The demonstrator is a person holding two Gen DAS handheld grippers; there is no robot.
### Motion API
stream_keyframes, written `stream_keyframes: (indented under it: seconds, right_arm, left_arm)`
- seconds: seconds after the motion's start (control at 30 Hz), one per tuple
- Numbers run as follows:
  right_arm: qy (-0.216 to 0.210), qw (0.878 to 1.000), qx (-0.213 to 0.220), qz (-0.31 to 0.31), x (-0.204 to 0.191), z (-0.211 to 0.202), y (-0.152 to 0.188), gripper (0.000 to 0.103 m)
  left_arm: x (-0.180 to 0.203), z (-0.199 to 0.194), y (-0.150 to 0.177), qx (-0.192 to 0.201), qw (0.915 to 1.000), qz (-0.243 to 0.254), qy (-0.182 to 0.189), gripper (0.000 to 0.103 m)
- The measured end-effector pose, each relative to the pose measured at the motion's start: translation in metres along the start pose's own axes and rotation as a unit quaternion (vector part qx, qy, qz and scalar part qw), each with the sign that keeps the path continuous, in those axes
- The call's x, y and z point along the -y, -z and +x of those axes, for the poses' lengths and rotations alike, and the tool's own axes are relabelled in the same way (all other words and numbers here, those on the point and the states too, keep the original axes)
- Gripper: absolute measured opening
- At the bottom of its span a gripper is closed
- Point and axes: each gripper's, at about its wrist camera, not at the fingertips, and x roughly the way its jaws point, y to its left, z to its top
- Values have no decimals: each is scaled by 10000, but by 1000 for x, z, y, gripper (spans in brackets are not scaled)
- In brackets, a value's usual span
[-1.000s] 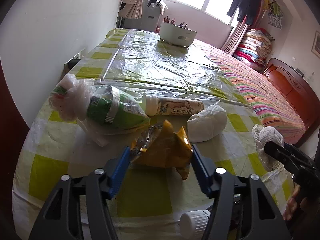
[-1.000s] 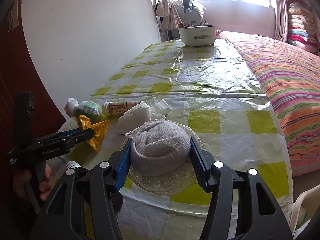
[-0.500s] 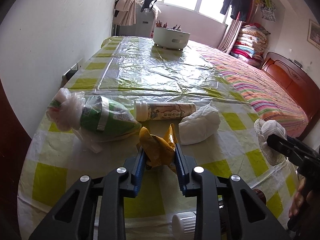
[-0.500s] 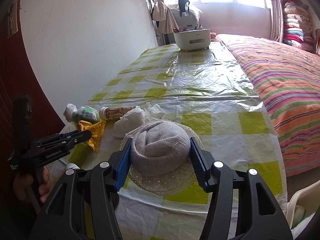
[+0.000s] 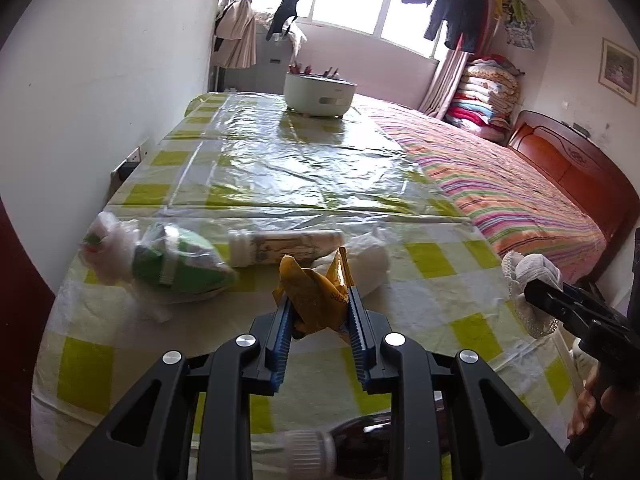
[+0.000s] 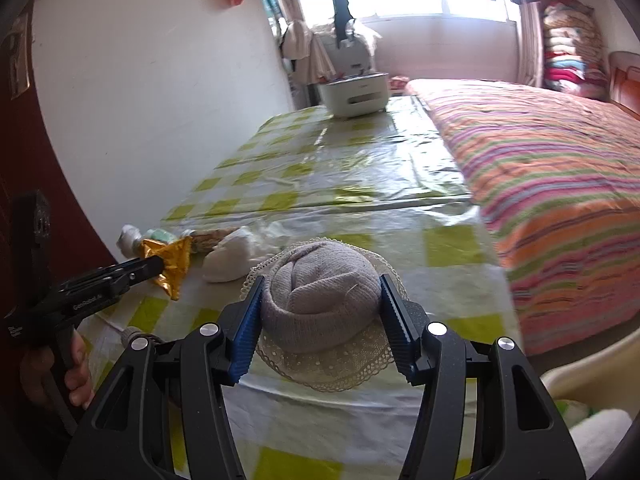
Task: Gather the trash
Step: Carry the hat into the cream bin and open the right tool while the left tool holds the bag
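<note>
My left gripper (image 5: pixel 318 300) is shut on a crumpled yellow foil wrapper (image 5: pixel 316 294), lifted just above the checked tablecloth (image 5: pixel 120 352); the same wrapper (image 6: pixel 170 262) shows at the left gripper's tip in the right wrist view. My right gripper (image 6: pixel 320 292) is shut on a grey rolled sock with a lace edge (image 6: pixel 322 300), also visible at the right (image 5: pixel 534 270) of the left wrist view. On the cloth lie a green packet in a clear bag (image 5: pixel 168 262), a lying bottle with a white cap (image 5: pixel 280 242) and a white wad (image 5: pixel 370 264).
A white cooker pot (image 5: pixel 320 94) stands at the far end of the table. A bed with a striped cover (image 5: pixel 500 192) runs along the right. A brown bottle with a white cap (image 5: pixel 340 448) lies under my left gripper. A pale bin rim (image 6: pixel 592 376) is at lower right.
My left gripper closed on the yellow wrapper and lifted it off the cloth. Both grippers drew back from the table, the right one still holding the sock.
</note>
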Motion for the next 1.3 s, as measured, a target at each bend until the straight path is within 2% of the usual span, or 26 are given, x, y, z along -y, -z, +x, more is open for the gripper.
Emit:
stream_keyframes:
  seconds: [0.73, 1.3]
  right_arm:
    - [582, 9947, 511, 673, 83, -74, 15, 54]
    - [868, 9887, 742, 975, 117, -109, 28, 54]
  left_arm:
    - [104, -3, 7, -26, 9958, 741, 532, 25]
    - [158, -9, 19, -49, 9896, 1215, 773, 25]
